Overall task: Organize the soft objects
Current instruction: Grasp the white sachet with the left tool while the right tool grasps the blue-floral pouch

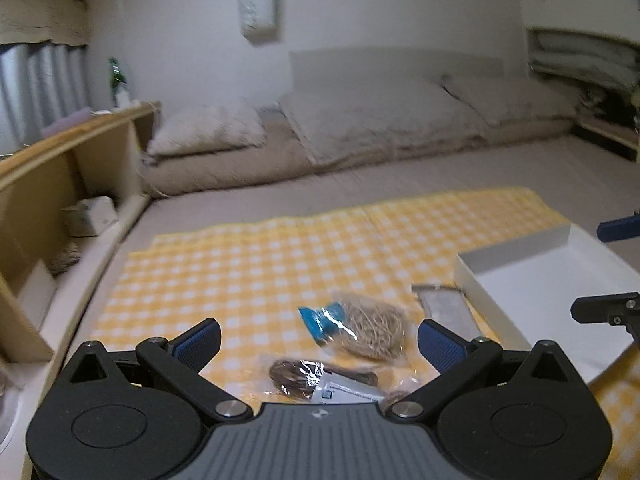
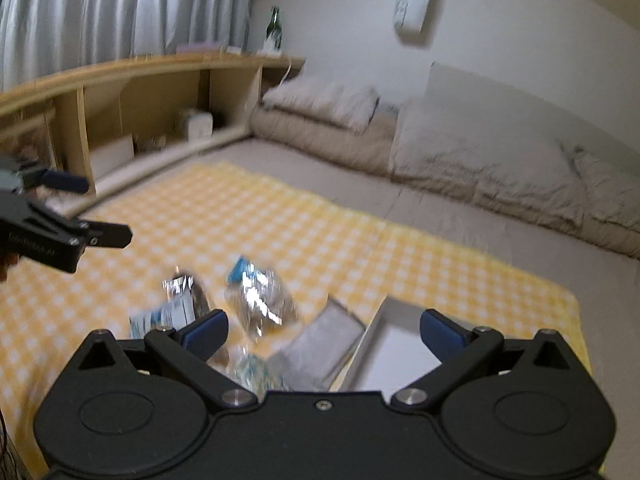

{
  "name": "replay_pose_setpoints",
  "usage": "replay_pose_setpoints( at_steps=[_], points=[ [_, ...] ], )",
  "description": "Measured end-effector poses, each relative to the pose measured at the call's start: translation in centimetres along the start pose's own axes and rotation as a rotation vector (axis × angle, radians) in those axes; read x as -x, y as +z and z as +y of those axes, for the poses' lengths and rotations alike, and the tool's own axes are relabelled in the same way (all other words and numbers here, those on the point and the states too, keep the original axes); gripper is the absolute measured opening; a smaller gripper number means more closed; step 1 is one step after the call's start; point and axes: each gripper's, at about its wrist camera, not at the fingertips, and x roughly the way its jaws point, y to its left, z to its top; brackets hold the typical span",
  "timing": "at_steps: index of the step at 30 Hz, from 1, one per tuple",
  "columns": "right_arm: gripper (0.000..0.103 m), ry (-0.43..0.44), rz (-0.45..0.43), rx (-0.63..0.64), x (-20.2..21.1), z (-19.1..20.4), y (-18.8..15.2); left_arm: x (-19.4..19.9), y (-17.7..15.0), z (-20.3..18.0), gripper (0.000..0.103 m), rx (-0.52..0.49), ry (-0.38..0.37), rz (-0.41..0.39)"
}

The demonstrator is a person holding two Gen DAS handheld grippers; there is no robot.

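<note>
Clear plastic bags lie on a yellow checked cloth [image 1: 256,256]. A bag of beige twine with a blue label [image 1: 360,330] lies ahead of my open, empty left gripper [image 1: 320,340]. A bag of dark cord [image 1: 316,376] lies just under it. A flat grey pouch [image 1: 446,306] lies beside a white open box [image 1: 532,280]. In the right wrist view my right gripper [image 2: 324,334] is open and empty above the twine bag [image 2: 260,300], the dark bag [image 2: 182,294], the grey pouch [image 2: 320,350] and the box [image 2: 394,354]. Another bag [image 2: 252,372] lies partly hidden under it.
A low wooden shelf [image 1: 64,168] runs along the left with a tissue box [image 1: 94,216] in it. Beige futons and pillows [image 1: 360,128] line the far wall. A green bottle [image 2: 274,30] stands on the shelf top. The other gripper shows at each view's edge [image 2: 60,232].
</note>
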Motion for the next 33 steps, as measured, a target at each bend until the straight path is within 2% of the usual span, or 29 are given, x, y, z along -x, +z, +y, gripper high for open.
replay_pose_setpoints(
  at_steps=[5, 9, 13, 17, 26, 28, 33],
  points=[
    [0.093, 0.039, 0.067, 0.056, -1.9, 0.6, -0.8, -2.9, -0.7, 0.5, 0.102, -0.007, -0.077, 0.107],
    [0.085, 0.103, 0.123, 0.089, -3.0, 1.1, -1.4, -5.0, -1.6, 0.7, 0.096, -0.020, -0.117, 0.187],
    [0.081, 0.158, 0.176, 0.148, -4.3, 2.1, -2.1, -7.0, -2.7, 0.7, 0.090, -0.061, -0.136, 0.260],
    [0.076, 0.210, 0.216, 0.181, -5.3, 2.8, -2.9, -8.9, -3.6, 1.0, 0.090, -0.090, -0.135, 0.322],
    [0.068, 0.273, 0.293, 0.251, -7.8, 4.4, -4.0, -10.6, -4.2, 1.8, 0.089, -0.087, -0.133, 0.372],
    [0.059, 0.265, 0.301, 0.252, -8.4, 4.5, -4.2, -11.0, -4.3, 1.8, 0.089, -0.088, -0.129, 0.377],
    [0.047, 0.248, 0.337, 0.225, -9.9, 3.9, -4.5, -11.7, -4.4, 2.1, 0.089, -0.057, -0.134, 0.386]
  ],
)
